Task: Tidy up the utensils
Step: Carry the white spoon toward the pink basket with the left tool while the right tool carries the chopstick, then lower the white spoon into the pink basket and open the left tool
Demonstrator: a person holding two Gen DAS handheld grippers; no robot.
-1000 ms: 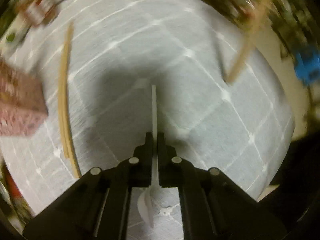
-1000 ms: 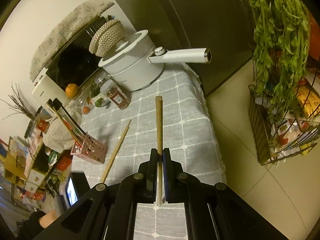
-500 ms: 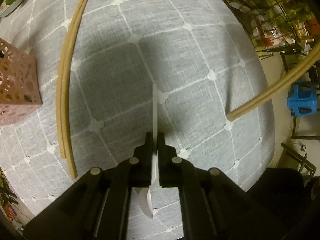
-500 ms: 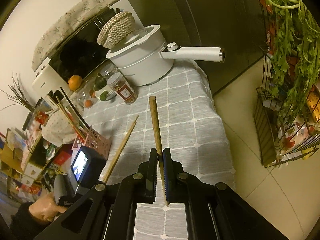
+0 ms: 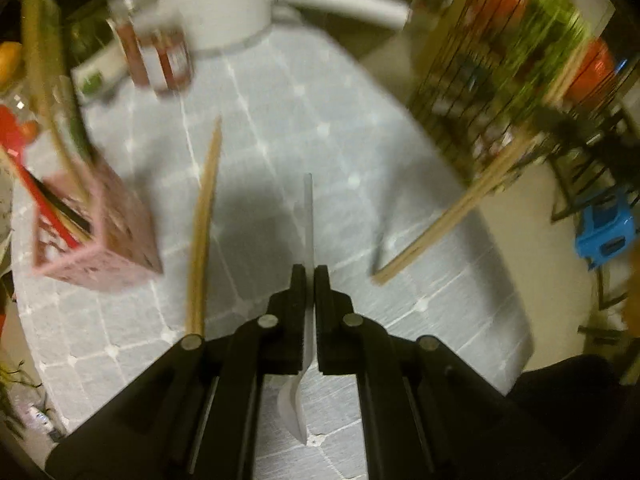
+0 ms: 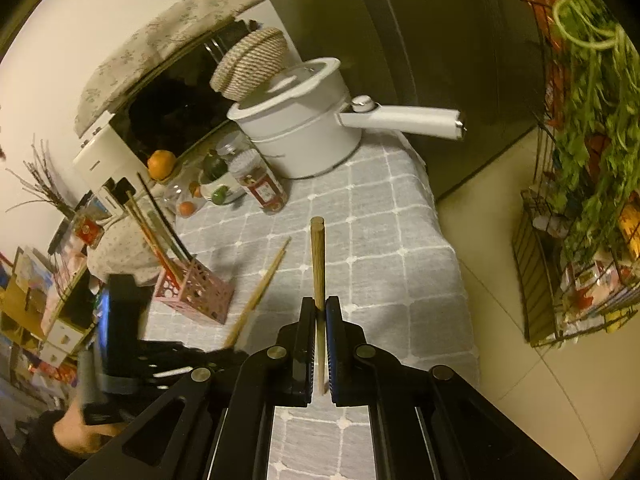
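Left wrist view: the left gripper [image 5: 310,276] is pinching a white spoon [image 5: 307,216], handle forward, bowl behind the fingers. Half a second ago this camera looked almost straight down at the cloth; now it is raised and tilted, so the pink holder [image 5: 100,236] and the pot [image 5: 208,4] have come into the picture, all blurred. The holder is to the left of the spoon, with two chopsticks [image 5: 204,224] lying on the tabletop [image 5: 360,128] between them. I judge the spoon is being carried toward the holder.

Right wrist view: the right gripper [image 6: 319,316] is pinching a wooden stick [image 6: 318,264] above the tabletop, right of the holder [image 6: 192,292]. It has shifted only a little and seems to wait for its turn.
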